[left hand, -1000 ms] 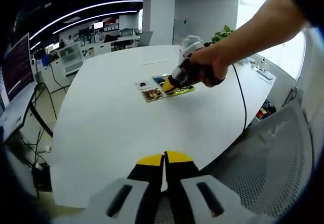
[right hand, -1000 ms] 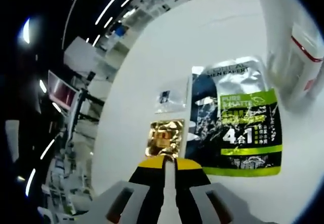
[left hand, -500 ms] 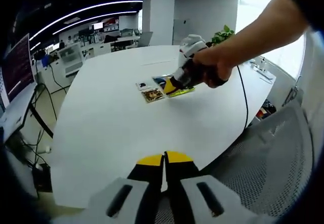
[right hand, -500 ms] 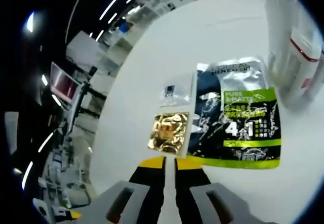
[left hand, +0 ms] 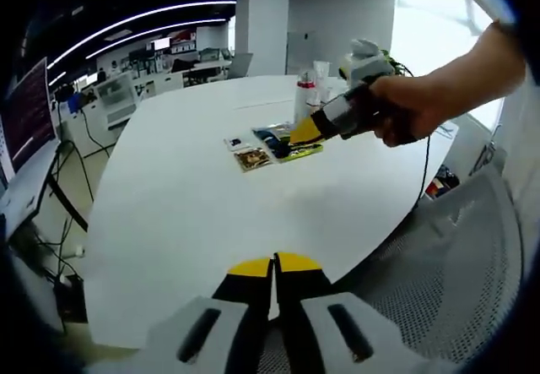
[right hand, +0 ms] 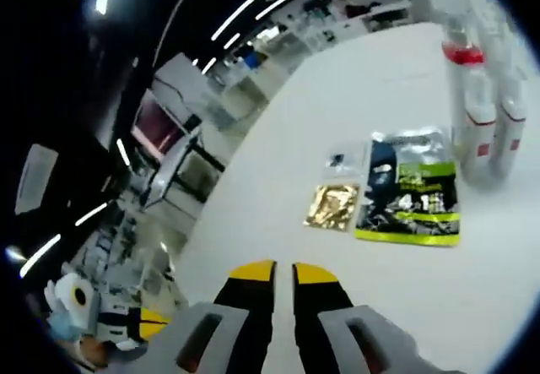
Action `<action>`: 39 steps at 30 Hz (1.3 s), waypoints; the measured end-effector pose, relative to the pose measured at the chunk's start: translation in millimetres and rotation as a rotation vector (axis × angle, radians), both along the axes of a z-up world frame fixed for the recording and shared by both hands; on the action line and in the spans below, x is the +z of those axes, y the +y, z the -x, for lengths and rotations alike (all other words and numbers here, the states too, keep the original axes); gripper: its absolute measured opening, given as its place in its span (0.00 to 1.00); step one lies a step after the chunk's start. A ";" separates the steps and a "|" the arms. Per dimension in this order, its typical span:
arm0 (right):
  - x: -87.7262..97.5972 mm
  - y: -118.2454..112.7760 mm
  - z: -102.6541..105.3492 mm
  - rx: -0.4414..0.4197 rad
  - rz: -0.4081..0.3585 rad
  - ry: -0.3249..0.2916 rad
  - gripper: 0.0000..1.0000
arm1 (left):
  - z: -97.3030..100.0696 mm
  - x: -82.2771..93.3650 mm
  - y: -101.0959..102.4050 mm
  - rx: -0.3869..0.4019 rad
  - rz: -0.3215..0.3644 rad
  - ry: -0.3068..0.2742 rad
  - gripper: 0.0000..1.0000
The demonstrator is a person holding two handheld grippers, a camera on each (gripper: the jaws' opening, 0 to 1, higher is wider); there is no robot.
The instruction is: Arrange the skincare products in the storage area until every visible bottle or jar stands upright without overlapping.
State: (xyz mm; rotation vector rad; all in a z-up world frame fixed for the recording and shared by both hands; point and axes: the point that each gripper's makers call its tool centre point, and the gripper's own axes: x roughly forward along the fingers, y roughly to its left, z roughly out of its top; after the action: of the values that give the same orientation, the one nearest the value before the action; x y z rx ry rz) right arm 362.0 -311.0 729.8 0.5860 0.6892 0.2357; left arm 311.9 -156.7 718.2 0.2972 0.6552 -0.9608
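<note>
Three flat sachets lie on the white table [left hand: 186,214]: a gold one [left hand: 253,159] [right hand: 332,206], a small clear one [left hand: 234,143] [right hand: 342,160] and a larger black-and-green one [left hand: 291,148] [right hand: 411,195]. Two white bottles with red bands [left hand: 304,97] [right hand: 472,112] stand upright just behind them. My right gripper [left hand: 302,132] [right hand: 284,269], held by a hand, hovers above the table on the near side of the sachets, jaws together and holding nothing. My left gripper [left hand: 274,264] is shut and holding nothing, low over the table's near edge, far from the products.
A grey mesh chair [left hand: 456,256] stands at the table's right side. A cable [left hand: 419,171] trails from the right gripper over the table edge. Office desks and monitors [right hand: 169,138] lie beyond the table's far side.
The right gripper has pulled back and up from the sachets, which look smaller in its view. In the left gripper view, the hand has moved right, uncovering the bottles.
</note>
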 end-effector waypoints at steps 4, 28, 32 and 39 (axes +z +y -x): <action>19.5 -4.1 23.2 -0.024 0.029 -0.070 0.14 | 1.5 -1.9 -0.2 -0.009 -0.011 0.004 0.00; 74.5 -8.0 117.7 0.063 0.537 -0.418 0.76 | -13.4 31.5 -5.2 0.024 0.125 -0.120 0.17; 72.7 -3.1 116.6 0.080 0.588 -0.432 0.78 | -20.4 40.1 -5.3 0.057 0.161 -0.161 0.40; 80.6 6.9 110.5 0.107 0.635 -0.475 0.79 | -23.2 54.7 -8.8 0.075 0.237 -0.196 0.59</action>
State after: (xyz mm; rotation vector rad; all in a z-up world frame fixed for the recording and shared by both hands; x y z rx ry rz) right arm 251.5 -304.1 810.4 -0.1198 0.3002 0.2289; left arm 335.0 -165.5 772.9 0.1535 0.3663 -0.9142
